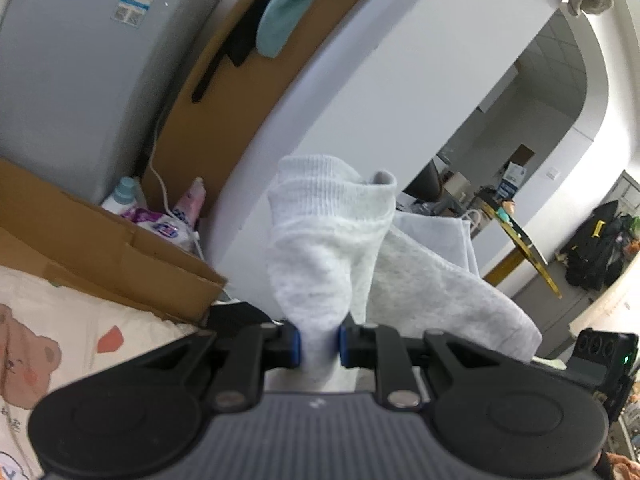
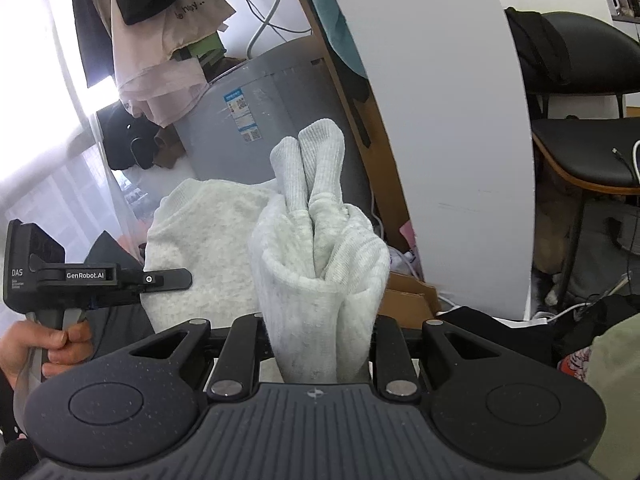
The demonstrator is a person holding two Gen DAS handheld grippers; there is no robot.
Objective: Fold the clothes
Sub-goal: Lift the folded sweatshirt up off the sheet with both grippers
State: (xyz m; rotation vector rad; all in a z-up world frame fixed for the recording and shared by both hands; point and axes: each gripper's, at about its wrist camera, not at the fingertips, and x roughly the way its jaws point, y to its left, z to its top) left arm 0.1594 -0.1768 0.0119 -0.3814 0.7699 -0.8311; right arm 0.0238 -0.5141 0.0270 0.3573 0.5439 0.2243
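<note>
Between my left gripper's (image 1: pixel 319 344) blue pads, a bunched fold of the light grey sweatshirt (image 1: pixel 420 280) is being pinched, the jaws standing nearly closed on the cloth. Its ribbed cuff (image 1: pixel 320 184) is rising toward twelve o'clock in the left wrist view, and the rest of the garment is trailing off toward three o'clock.

I am also clamping the same sweatshirt (image 2: pixel 208 240) in my right gripper (image 2: pixel 320 344), jaws narrow on a thick roll of fabric, though the pads themselves are hidden by it. Two ribbed ends (image 2: pixel 308 160) are standing up at twelve o'clock from that roll. At nine o'clock in the right wrist view, a hand (image 2: pixel 52 346) is holding my left gripper's handle, with the garment's body stretching between both tools.

Behind the cloth, a white panel (image 2: pixel 440 140) and a grey appliance (image 1: pixel 80 80) are blurring, perhaps from motion. A cardboard box (image 1: pixel 120 256) is sitting at nine o'clock in the left view.
</note>
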